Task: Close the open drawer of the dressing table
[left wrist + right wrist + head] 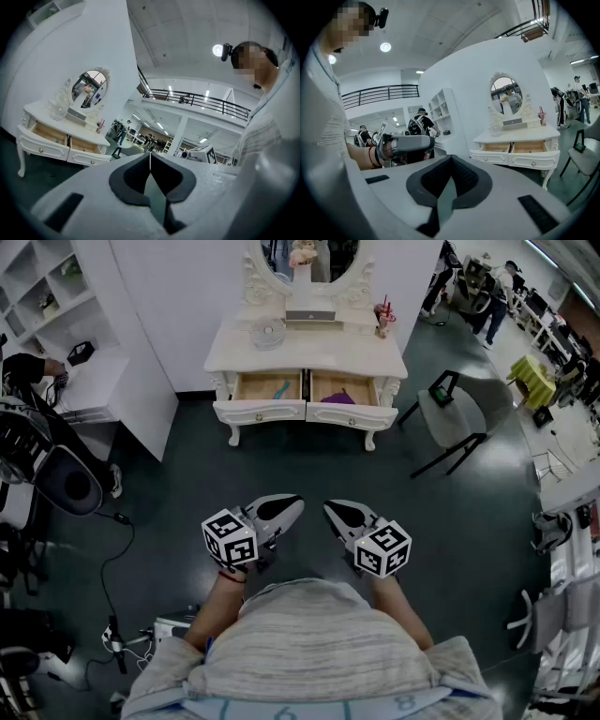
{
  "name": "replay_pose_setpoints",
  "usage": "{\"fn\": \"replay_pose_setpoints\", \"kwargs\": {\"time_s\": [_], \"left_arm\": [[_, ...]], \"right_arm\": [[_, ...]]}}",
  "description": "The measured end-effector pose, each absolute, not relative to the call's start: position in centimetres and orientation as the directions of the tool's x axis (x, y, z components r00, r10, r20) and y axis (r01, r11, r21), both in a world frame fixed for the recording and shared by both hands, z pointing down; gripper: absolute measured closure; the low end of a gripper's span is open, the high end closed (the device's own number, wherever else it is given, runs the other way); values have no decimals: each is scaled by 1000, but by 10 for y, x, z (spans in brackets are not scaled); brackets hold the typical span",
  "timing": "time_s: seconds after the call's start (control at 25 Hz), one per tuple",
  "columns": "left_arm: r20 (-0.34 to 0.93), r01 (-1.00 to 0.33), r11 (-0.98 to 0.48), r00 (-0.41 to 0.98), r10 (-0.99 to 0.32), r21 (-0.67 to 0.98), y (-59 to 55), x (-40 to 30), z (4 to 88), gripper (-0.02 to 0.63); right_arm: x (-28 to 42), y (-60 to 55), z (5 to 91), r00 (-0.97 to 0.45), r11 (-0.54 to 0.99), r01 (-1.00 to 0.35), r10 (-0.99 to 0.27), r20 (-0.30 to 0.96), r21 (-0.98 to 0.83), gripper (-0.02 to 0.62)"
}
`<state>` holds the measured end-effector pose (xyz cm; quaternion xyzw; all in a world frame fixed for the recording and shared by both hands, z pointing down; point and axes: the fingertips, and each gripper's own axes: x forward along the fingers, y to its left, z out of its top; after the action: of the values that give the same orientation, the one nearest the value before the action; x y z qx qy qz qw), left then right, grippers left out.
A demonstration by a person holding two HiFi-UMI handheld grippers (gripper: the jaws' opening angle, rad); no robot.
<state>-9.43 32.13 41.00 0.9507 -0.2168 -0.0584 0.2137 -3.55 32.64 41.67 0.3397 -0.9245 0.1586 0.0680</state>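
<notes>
Looking steeply down onto a dark, glossy floor [309, 474], with black cables [128, 535] trailing at the lower left of the frame. Passing a grey chair [455, 413] on black legs, right of centre. Reaching, at the top centre, a white counter [309, 357] set against a white wall [178, 296], well apart from both tongs. Finding two drawers pulled out side by side under its top: the left drawer [267, 387] holding a small teal thing [281, 388], the right drawer [342, 390] holding something purple [337, 397]. Noting on the counter a glass bowl [268, 332] at the left, a cup [383, 320] with straws at the right rear corner, and an oval mirror [309, 254] in a carved frame behind. Taking in white shelving [47, 287] at the upper left and people [492, 301] among desks at the far upper right.

Holding the left tongs [291, 507] and right tongs [336, 512] low at the bottom centre, just beside each other, tips angling inward and toward the counter. Pressing both pairs of jaws together, with nothing between them. Turning the left marker cube [230, 538] and right marker cube [382, 549] back toward the body.
</notes>
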Motion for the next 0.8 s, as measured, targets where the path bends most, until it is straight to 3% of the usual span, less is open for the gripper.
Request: {"fn": "replay_pose_setpoints", "kwargs": {"time_s": [0.8], "left_arm": [[-24,-379,-796,897,-441,472,320,-98,393,589]], "right_arm": [[-49,319,421,-769,735,-637,-591,243,-231,588]]}}
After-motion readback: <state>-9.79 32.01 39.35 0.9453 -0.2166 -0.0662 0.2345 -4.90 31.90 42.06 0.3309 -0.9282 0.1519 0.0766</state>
